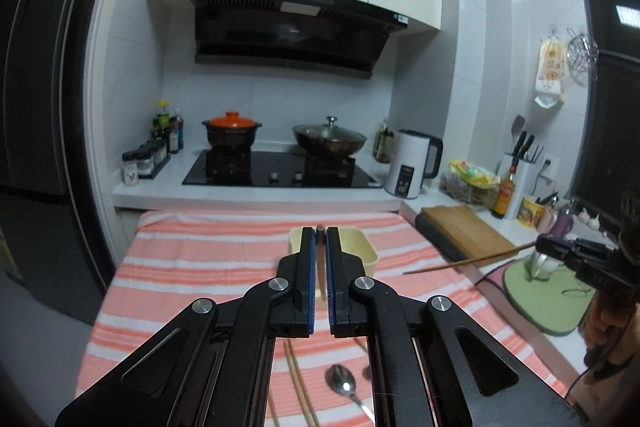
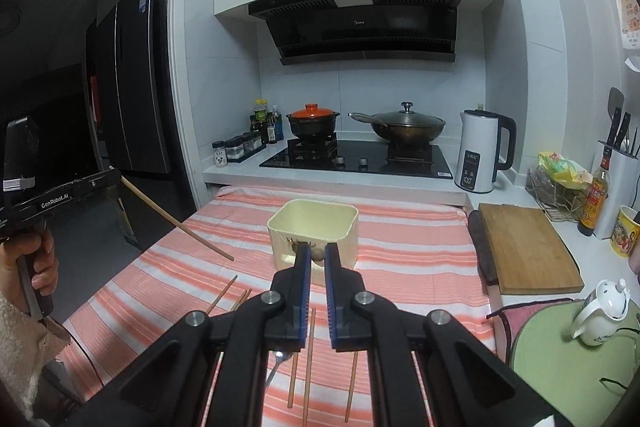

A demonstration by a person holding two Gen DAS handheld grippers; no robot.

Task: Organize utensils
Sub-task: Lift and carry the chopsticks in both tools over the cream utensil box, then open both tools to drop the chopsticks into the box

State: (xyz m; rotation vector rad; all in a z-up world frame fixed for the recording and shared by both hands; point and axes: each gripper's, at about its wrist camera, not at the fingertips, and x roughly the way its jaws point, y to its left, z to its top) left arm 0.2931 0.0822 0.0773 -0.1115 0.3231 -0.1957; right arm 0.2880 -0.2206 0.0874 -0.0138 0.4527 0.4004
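Left tool (image 1: 320, 231) narrow, blue pads nearly together, clamped on the left-held chopstick (image 2: 176, 223); from the right wrist view, that stick slanting down from the tool tip toward the striped cloth (image 2: 400, 267), far end above the cloth's left edge; in the left wrist view, only its brown butt end visible between the pads.

Right tool (image 2: 318, 249) likewise narrow, pinching the right-held chopstick (image 1: 468, 261); seen from the left wrist view as a long thin stick reaching out from the tool at the right edge, pointing left and slightly down, tip above the right side of the cloth, near the cutting board (image 1: 468, 231); in the right wrist view, just a small brown end showing between the pads.

Cream container (image 2: 344, 247) upright at the middle of the cloth, open top, straight ahead of both tools; inside, nothing discernible from these angles.

Loose chopsticks (image 2: 308, 359) flat on the cloth at the near end, beneath the right tool, roughly parallel; two more off to the left of them; metal spoon (image 1: 342, 383) beside them, bowl up.

On the surface beyond: white kettle (image 1: 412, 163) to the right of the hob; white teapot (image 2: 604, 311) on a green mat at the far right.
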